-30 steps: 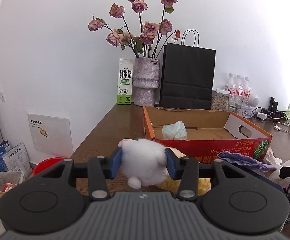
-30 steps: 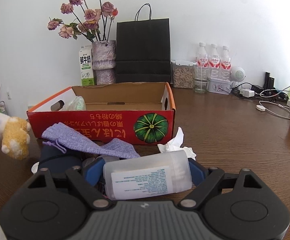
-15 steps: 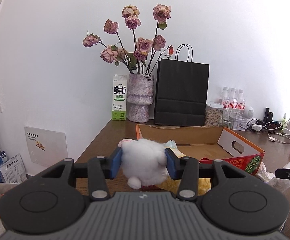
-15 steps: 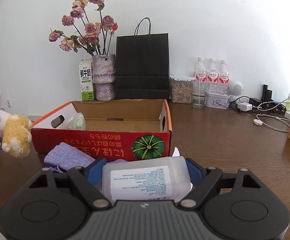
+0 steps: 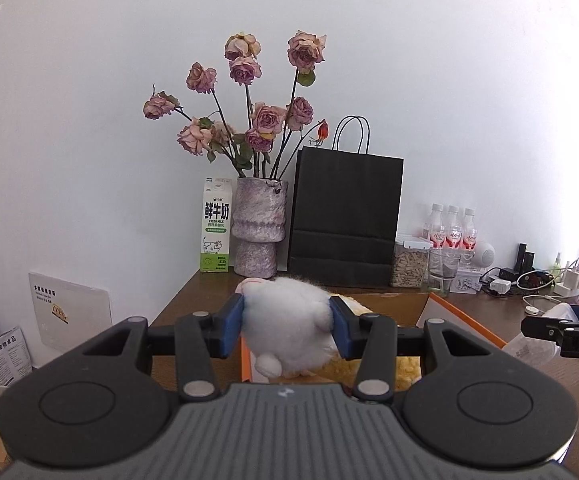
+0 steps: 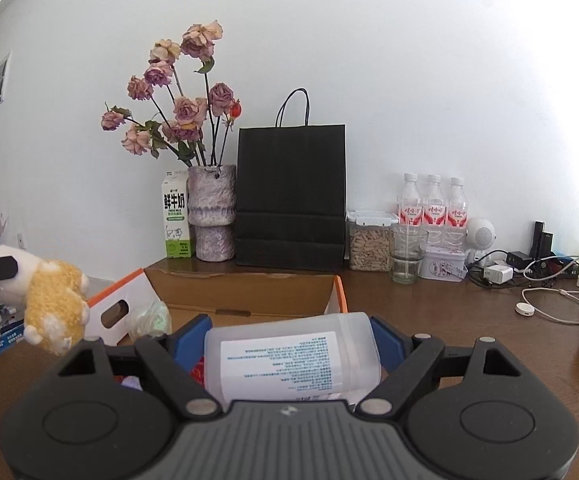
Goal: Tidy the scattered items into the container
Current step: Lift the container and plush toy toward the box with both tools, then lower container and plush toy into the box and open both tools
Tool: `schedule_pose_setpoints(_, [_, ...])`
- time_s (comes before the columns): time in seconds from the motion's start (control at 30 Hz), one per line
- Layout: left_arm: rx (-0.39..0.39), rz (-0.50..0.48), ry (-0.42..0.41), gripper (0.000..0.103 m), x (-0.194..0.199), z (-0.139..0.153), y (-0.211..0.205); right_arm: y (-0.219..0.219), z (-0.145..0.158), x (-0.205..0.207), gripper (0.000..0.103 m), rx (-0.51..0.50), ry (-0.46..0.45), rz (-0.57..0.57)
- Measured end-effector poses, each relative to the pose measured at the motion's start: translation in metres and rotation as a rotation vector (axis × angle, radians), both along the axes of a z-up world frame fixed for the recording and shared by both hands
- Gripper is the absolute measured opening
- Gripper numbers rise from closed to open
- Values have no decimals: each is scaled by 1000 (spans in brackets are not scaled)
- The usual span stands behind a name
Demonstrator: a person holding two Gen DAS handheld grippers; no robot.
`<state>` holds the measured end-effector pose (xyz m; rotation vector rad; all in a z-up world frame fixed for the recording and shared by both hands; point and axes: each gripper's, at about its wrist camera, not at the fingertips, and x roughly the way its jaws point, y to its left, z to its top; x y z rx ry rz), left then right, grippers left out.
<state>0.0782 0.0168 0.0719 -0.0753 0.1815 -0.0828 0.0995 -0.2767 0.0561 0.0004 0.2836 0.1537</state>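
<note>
Wooden bench (image 6: pixel 429 304), carrying an open cardboard box (image 6: pixel 249 288) at centre. Right gripper (image 6: pixel 291 346): fingers clamped on a translucent plastic jar (image 6: pixel 289 356), near the box's front wall. Left gripper (image 5: pixel 287 324): fingers clamped on a white-and-yellow plush toy (image 5: pixel 285 320), at the box's left end.

Both views are bright and evenly lit by soft daylight. The white wall (image 6: pixel 369 60) glows brightest toward the right edge, where it nearly washes out, so the light seems to come from that side. Shadows are faint: a soft one lies behind the black paper bag (image 5: pixel 345 216) and the vase (image 5: pixel 258 226). The brown bench (image 6: pixel 469 320) carries a mild sheen without harsh glare. Fisheye distortion bows the wall and bench toward the edges, and dark vignetting cuts the upper corners. Focus is crisp from the near claw bodies to the far bottles (image 6: pixel 433 204); no motion blur shows.
</note>
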Motion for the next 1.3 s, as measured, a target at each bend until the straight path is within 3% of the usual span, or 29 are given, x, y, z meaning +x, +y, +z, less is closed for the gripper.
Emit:
schedule_pose_setpoints(0.23, [-42,11,-8,46,47,6,-16,17,15,46,84,16,-43,36])
schedule_pose_setpoints(0.43, [-83,64,21,46,115,9,-35,40,21,109,84,49,-51,66])
schedule_pose_setpoints(0.53, [-105,74,57,46,150,-4,-41,48,12,138,84,60,-33,77])
schedule_pose_setpoints(0.63, [-78,63,143,46,171,-19,-43,52,-4,149,84,34,23,91])
schedule_pose_setpoints(0.83, [-37,86,162,46,171,-34,-44,55,-22,159,84,33,81,92])
schedule_pose_setpoints(1.17, [-23,108,167,48,168,-40,-49,55,-27,151,84,34,68,90])
schedule_pose_setpoints(1.23, [-21,124,151,61,165,-41,-49,54,-29,151,84,42,72,102])
schedule_pose_setpoints(1.3, [-12,150,120,103,159,-39,-50,53,-29,150,99,58,77,113])
